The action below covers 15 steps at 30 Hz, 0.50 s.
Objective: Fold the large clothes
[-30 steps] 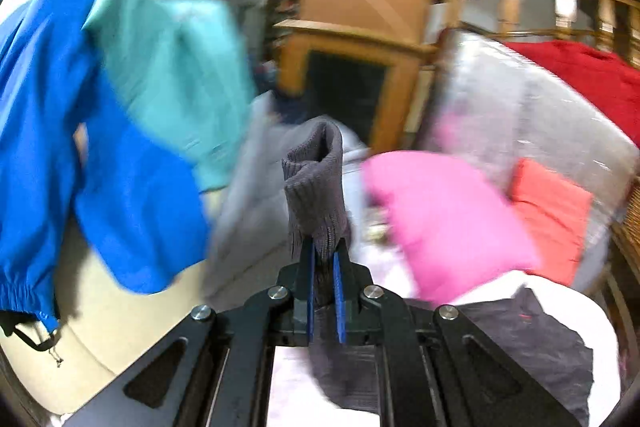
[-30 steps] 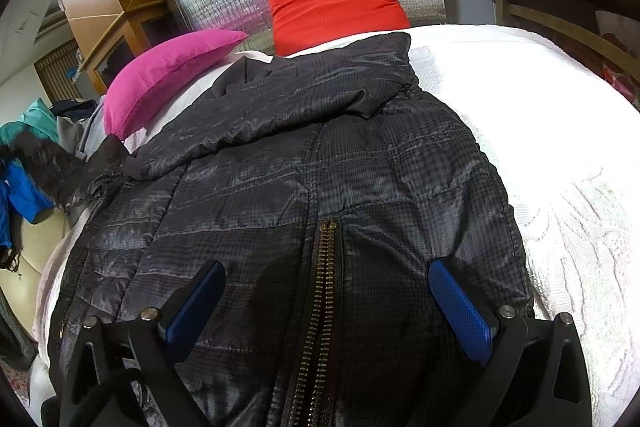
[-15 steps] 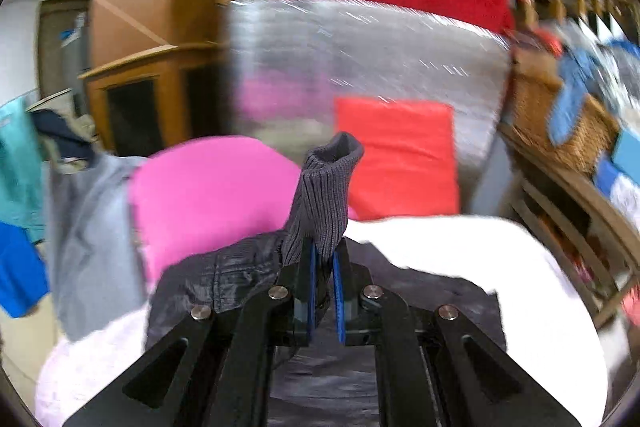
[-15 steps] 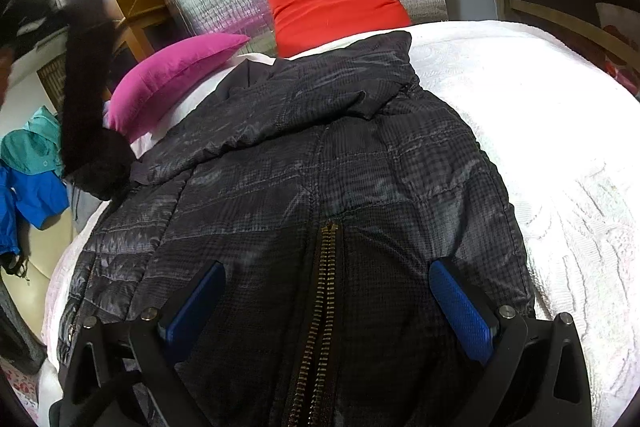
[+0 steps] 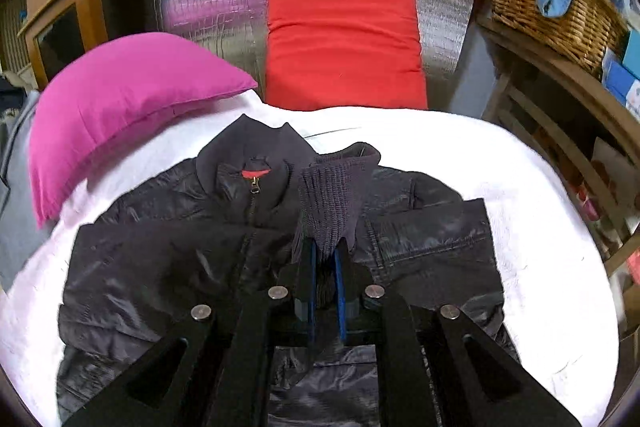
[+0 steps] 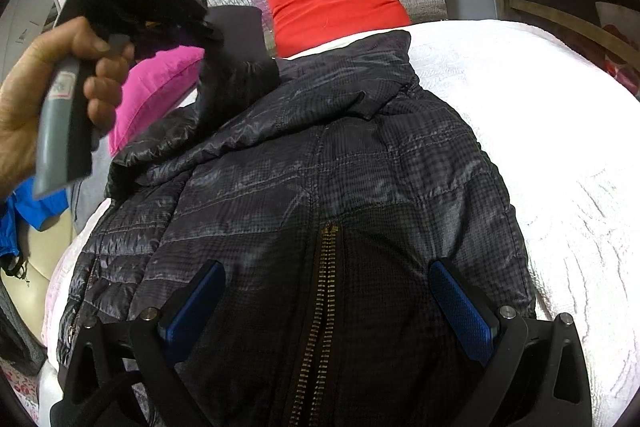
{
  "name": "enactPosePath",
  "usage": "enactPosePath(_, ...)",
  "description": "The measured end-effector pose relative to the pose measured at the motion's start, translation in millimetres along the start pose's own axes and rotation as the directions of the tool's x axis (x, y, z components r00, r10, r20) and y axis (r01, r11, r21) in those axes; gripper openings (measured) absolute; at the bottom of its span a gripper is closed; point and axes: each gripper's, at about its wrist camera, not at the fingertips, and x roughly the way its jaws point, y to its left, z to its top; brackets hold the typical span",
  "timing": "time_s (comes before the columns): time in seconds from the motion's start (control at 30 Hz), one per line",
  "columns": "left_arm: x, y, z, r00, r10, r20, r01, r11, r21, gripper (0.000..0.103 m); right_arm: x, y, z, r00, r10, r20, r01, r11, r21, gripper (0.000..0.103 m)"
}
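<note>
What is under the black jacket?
The jacket lies on a white bedspread, which shows all round it. The left gripper holds the knit cuff above its chest. What the jacket covers beneath itself is hidden.

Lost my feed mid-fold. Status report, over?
Left gripper shut on knit cuff, sleeve lifted over jacket. Right gripper open, hovering above zipper. Nothing in the way.

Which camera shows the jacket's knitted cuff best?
The left wrist view: the knitted cuff stands right in the middle, pinched in the left hand-held gripper. The right wrist view shows it only small and dark, partly behind that gripper.
</note>
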Motion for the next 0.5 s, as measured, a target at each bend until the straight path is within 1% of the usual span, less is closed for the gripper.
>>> enactPosePath(0.07,3.4,2.1,4.0,0.999,-0.028,-0.017,0.028,1.0,-0.004,0.028,0.4,0.0,0.0,1.0,0.0,0.001,0.0,1.0,-0.001,0.103)
enactPosePath(0.1,-0.6,2.5,3.3,0.998,-0.046,-0.036,0.046,0.999,-0.004,0.051,0.3,-0.1,-0.2,1.0,0.001,0.001,-0.001,1.0,-0.001,0.103)
enactPosePath(0.13,-6.0,2.8,0.9,0.997,-0.064,-0.044,0.064,0.998,-0.008,0.067,0.3,0.1,-0.3,1.0,0.0,0.002,0.0,1.0,-0.001,0.103)
enactPosePath(0.23,-22.1,17.0,-4.0,0.995,-0.098,-0.007,0.098,0.995,-0.024,0.069,0.5,0.1,-0.4,1.0,0.0,0.004,0.0,1.0,-0.002,0.103)
enactPosePath(0.33,-37.9,46.8,-15.9,0.991,-0.13,0.021,0.131,0.988,-0.081,0.07,-0.2,-0.7,-1.1,1.0,0.005,0.008,-0.005,1.0,0.0,0.103)
enactPosePath(0.43,-54.0,89.7,-41.9,0.99,-0.116,0.078,0.128,0.976,-0.174,0.071,-1.1,-1.9,-1.7,1.0,0.011,0.011,-0.011,1.0,0.004,0.103)
enactPosePath(0.5,-60.2,116.5,-63.4,0.991,-0.091,0.099,0.11,0.97,-0.216,0.071,-1.6,-3.1,-1.7,1.0,0.014,0.012,-0.014,1.0,0.005,0.103)
